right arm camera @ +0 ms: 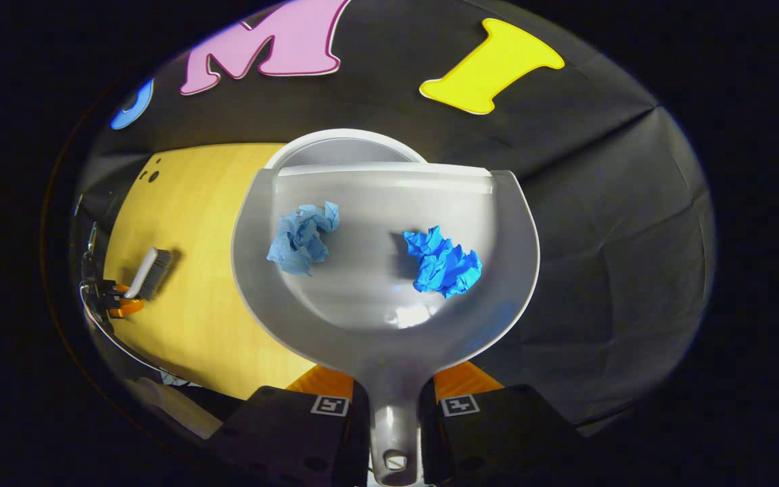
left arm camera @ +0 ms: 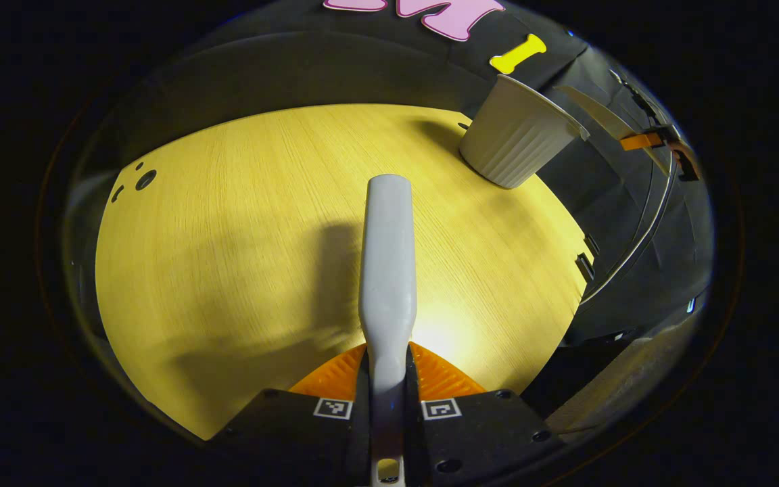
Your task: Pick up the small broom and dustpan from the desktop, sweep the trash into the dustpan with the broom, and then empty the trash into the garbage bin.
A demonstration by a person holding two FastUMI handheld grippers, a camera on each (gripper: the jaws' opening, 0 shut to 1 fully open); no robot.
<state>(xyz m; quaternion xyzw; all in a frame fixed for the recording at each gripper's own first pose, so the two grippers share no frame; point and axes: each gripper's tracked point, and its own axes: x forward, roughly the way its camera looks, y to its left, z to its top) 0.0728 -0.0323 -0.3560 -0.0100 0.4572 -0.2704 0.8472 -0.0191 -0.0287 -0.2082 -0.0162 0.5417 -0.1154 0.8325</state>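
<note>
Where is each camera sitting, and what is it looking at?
Left gripper view: rides the left gripper, facing along the broom over the desktop toward the garbage bin.
Right gripper view: rides the right gripper, facing the dustpan with two paper balls.
Shared: desktop, broom, bin.

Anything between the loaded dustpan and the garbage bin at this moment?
Nothing visible stands in the way. In the right gripper view the dustpan, carrying two blue paper wads, already has its front lip just before the garbage bin rim, with no object between them.
</note>
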